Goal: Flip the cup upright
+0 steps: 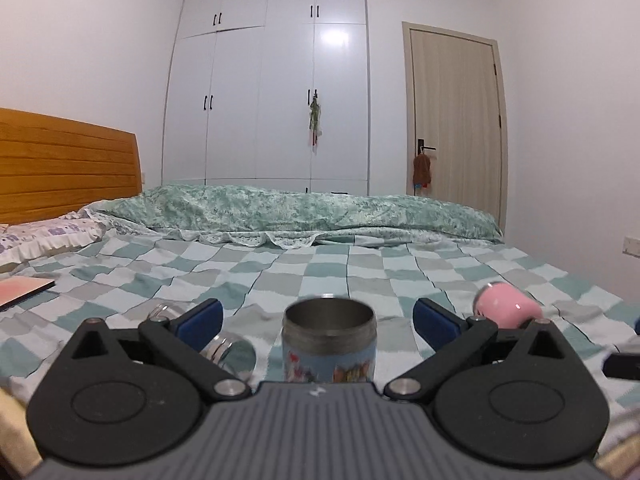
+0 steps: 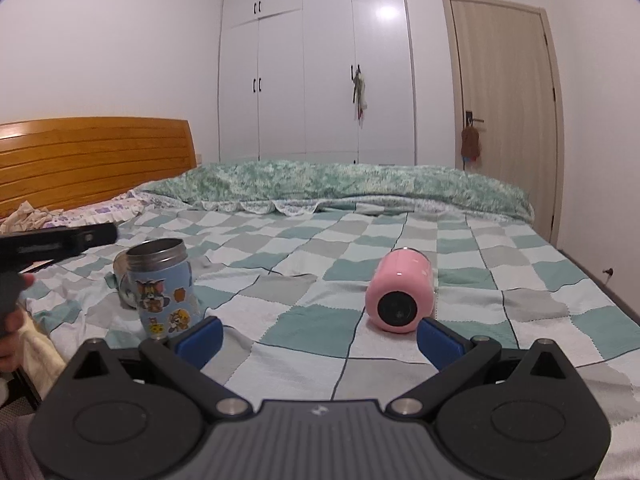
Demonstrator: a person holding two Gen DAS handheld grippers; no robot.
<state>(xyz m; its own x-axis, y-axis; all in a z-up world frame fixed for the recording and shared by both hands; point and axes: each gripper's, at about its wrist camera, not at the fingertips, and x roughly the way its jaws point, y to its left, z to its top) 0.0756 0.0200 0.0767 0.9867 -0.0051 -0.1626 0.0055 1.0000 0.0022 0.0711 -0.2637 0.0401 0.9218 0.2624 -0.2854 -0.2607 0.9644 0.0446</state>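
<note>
- Pink cup (image 2: pixel 400 294) lies on its side on the bed (image 2: pixel 304 320), right of the upright blue cup (image 2: pixel 164 288).
- Looks smooth, rigid, light; likely rolls, so grip across its body.
- Both tongs, left (image 1: pixel 318 322) and right (image 2: pixel 320 336), gape empty.

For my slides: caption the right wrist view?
Open right gripper faces pink cup lying sideways; blue cup upright.

Bedroom lit from overhead.
A white wardrobe (image 1: pixel 266 84) is being reflected on at twelve o'clock, a wooden headboard (image 1: pixel 64 168) at nine.
</note>
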